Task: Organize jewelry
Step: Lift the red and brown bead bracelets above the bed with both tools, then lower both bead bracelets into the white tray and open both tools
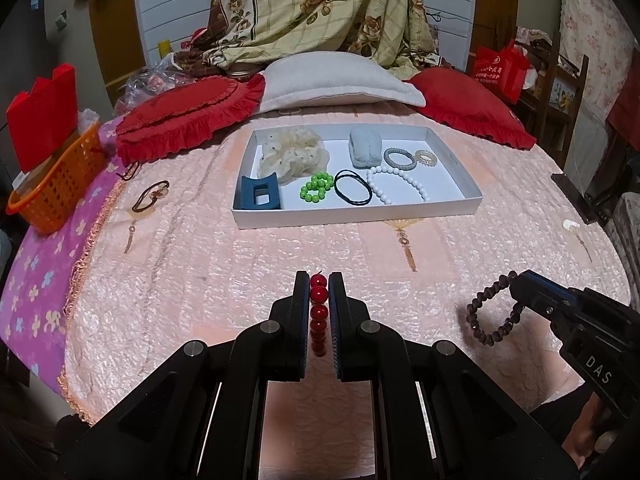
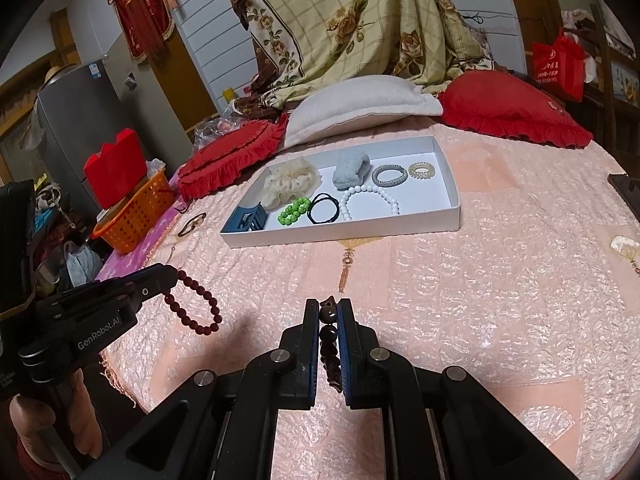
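Both grippers pinch bracelets: left gripper the red bead bracelet, right gripper the dark brown bead bracelet, with the shallow white cardboard tray straight ahead, the left slightly nearer

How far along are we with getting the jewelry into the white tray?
Done: white tray holds the green beads, white bead bracelet and scrunchie. In hand: left gripper shut on the red bracelet, right gripper on the dark bracelet. Left: both to place, plus a loop on the bedspread.
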A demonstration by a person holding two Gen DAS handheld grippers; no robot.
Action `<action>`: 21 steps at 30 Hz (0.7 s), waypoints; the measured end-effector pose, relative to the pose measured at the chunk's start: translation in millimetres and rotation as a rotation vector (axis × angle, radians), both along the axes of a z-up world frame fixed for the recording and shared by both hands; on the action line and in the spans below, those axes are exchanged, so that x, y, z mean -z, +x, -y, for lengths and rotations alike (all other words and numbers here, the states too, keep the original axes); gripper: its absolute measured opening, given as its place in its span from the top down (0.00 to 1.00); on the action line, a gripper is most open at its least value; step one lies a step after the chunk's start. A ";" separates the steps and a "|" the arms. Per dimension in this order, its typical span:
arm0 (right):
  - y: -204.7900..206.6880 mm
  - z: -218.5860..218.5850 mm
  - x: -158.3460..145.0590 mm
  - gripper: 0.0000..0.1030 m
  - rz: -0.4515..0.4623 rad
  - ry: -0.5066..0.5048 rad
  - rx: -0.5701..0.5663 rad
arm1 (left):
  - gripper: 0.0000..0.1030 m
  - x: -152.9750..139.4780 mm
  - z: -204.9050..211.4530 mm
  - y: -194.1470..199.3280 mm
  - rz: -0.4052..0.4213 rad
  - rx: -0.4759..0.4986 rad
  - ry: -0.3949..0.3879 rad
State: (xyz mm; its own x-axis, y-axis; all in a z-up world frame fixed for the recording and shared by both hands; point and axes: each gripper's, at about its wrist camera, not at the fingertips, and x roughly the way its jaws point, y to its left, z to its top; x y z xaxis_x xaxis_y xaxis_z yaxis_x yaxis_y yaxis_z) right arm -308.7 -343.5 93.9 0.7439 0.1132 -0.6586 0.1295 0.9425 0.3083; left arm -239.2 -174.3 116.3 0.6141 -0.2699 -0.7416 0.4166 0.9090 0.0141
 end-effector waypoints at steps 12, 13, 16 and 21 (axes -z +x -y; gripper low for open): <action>6.0 6.9 8.3 0.92 -0.013 0.011 0.000 | 0.92 6.1 6.9 5.9 -0.027 0.023 -0.001; 7.9 8.3 8.5 0.92 -0.014 0.007 0.000 | 0.92 6.7 8.3 7.8 -0.031 0.028 0.001; 14.7 13.8 4.7 0.92 -0.011 -0.004 0.007 | 0.92 5.0 13.0 14.4 -0.040 0.047 -0.003; 34.2 30.2 -8.6 0.92 0.004 -0.028 0.014 | 0.92 -2.4 23.9 27.6 -0.045 0.095 -0.010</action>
